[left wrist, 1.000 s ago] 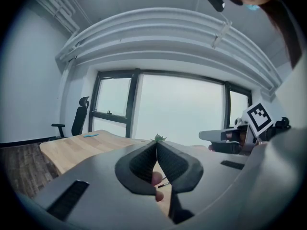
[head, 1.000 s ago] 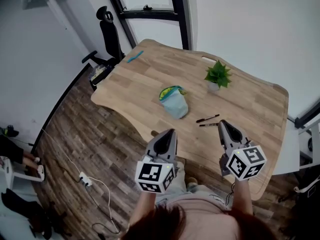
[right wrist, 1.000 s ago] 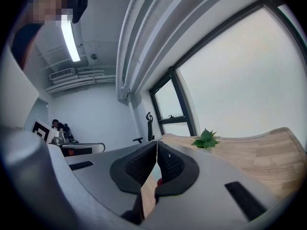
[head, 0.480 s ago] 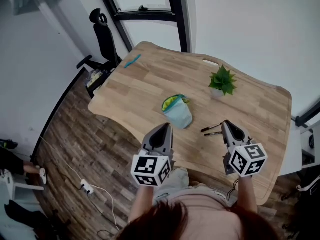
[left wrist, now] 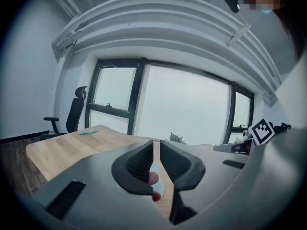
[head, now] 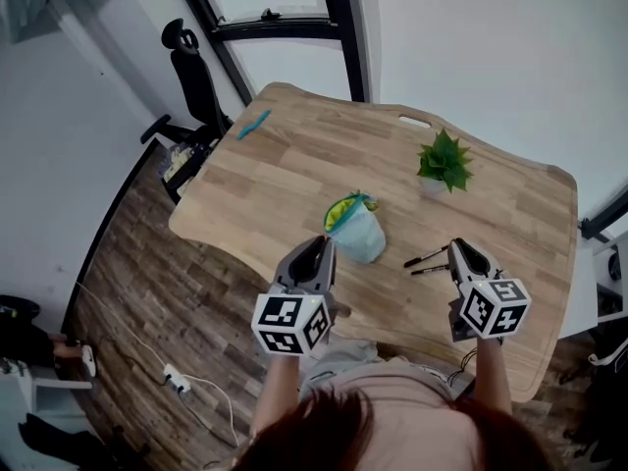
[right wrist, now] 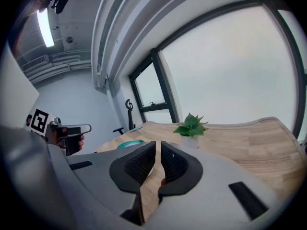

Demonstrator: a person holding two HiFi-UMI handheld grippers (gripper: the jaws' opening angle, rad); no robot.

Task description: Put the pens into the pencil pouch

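Hovering, the left gripper [head: 319,243] has just been opening its empty jaws, maybe to hold the light-blue cloth pencil pouch [head: 358,230] at its two o'clock. Two black pens [head: 425,261] lie on the wooden table [head: 294,165], at nine o'clock of the clenched, empty right gripper [head: 459,247].

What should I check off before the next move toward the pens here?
1. Pens lie free on the table, apart from the pouch: ok.
2. Pouch mouth open, with the lining showing: ok.
3. Right gripper is close behind the pens: ok.
4. Right jaws wide enough for a pen: not ok. They are shut and empty.
5. Left gripper is beside the pouch. Its jaws have just been opening to a narrow gap, with nothing between them: ok.
6. Plant stands clear of the likely path from pens to pouch: ok.
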